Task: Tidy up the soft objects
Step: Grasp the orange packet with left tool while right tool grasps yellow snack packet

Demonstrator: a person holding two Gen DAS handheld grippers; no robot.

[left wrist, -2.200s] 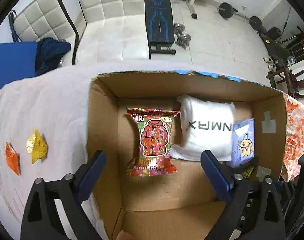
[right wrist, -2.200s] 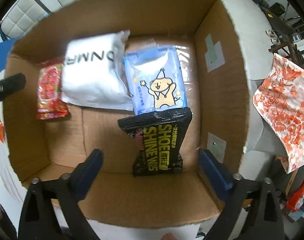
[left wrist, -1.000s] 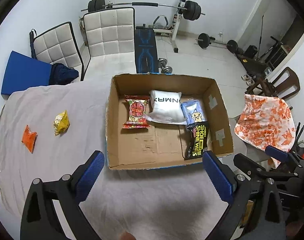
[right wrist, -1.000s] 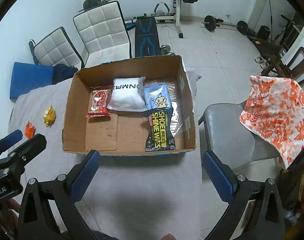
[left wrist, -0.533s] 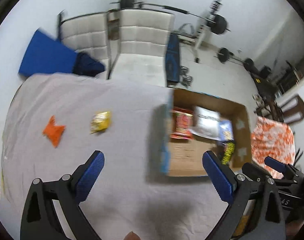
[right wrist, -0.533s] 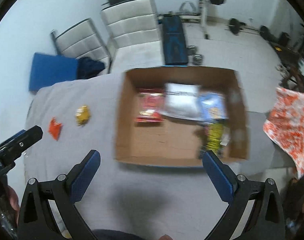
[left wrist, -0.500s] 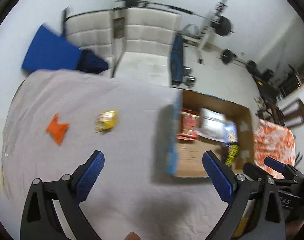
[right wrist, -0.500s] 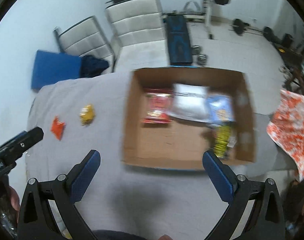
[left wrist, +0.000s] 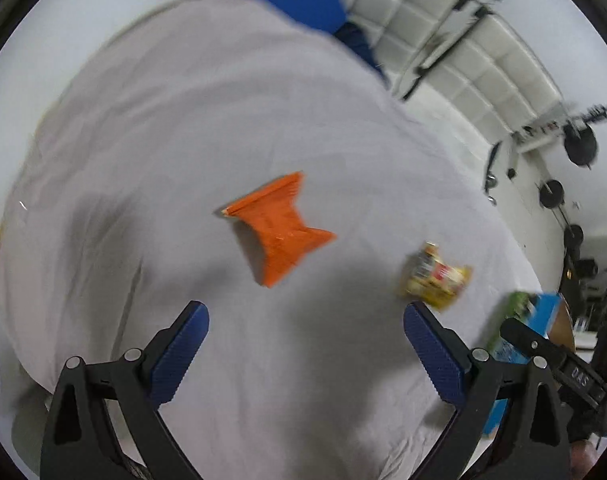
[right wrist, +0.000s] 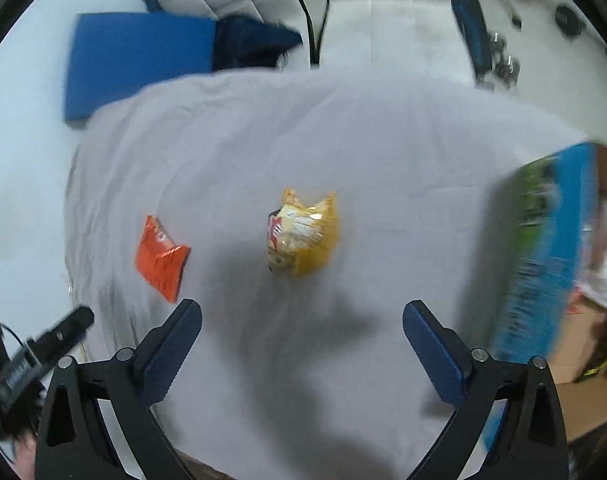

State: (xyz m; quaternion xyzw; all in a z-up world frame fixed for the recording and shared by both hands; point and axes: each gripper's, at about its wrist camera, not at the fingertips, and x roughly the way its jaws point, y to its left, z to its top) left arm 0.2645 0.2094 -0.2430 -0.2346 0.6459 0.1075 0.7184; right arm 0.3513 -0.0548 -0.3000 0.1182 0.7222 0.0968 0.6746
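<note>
An orange snack packet (left wrist: pixel 279 232) lies on the grey-white tablecloth (left wrist: pixel 183 120), just ahead of my open, empty left gripper (left wrist: pixel 305 320). A yellow snack packet (left wrist: pixel 435 282) lies to its right. In the right wrist view the yellow packet (right wrist: pixel 303 236) lies straight ahead of my open, empty right gripper (right wrist: pixel 303 316), with the orange packet (right wrist: pixel 161 258) to its left. The cardboard box (right wrist: pixel 543 264) with blue printed outside stands at the right edge; white and dark packets show inside it.
White padded chairs (right wrist: pixel 343 0), a blue mat (right wrist: pixel 135 56) and gym weights (left wrist: pixel 579 148) stand beyond the table's far edge. The left gripper's body (right wrist: pixel 31 356) shows at the lower left of the right wrist view. The cloth around both packets is bare.
Both grippers have swung left away from the box and dropped closer to the table. The orange and yellow packets now sit large ahead of the fingers. Both grippers stay open.
</note>
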